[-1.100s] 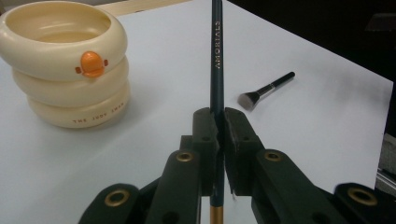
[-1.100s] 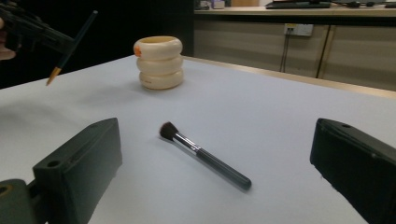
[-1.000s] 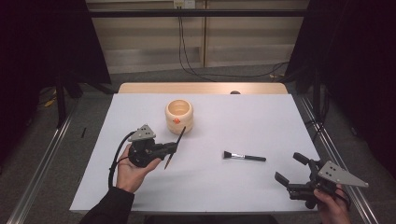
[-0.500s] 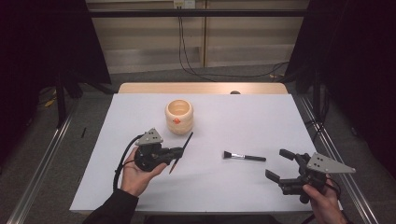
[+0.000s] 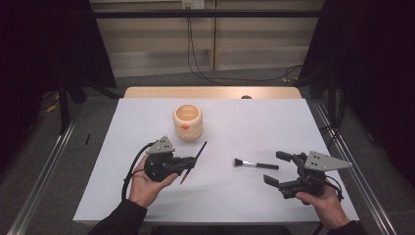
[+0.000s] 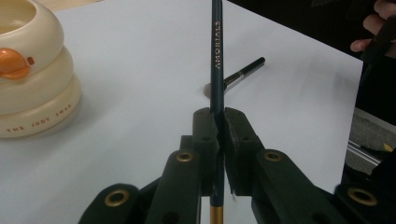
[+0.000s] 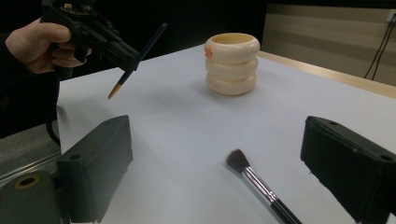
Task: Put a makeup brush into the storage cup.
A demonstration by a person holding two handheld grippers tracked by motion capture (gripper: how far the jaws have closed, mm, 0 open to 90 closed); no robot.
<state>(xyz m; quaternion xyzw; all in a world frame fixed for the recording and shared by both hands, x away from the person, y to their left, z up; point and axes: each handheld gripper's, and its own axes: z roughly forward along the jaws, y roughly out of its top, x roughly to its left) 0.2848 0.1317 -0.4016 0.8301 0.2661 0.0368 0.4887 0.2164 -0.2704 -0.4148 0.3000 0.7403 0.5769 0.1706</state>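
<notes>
Left gripper (image 5: 188,164) clenched the pencil (image 5: 194,162); right gripper (image 5: 278,169) gaped wide — best centred over the brush (image 5: 255,164) handle before closing

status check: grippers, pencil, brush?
Left hand-held gripper shut on pencil. Right hand-held gripper open, closing slightly, brush ahead, untouched. Cup clear.

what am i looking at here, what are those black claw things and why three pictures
A person at a white table holds a hand-operated two-jaw gripper in each hand. One picture looks down from above; the other two come from cameras riding on each gripper. The left gripper is shut on a dark pencil. The right gripper is open, holding nothing, its jaws having just been closing a little, near a small makeup brush lying on the table. A cream ringed pot stands farther back.
</notes>
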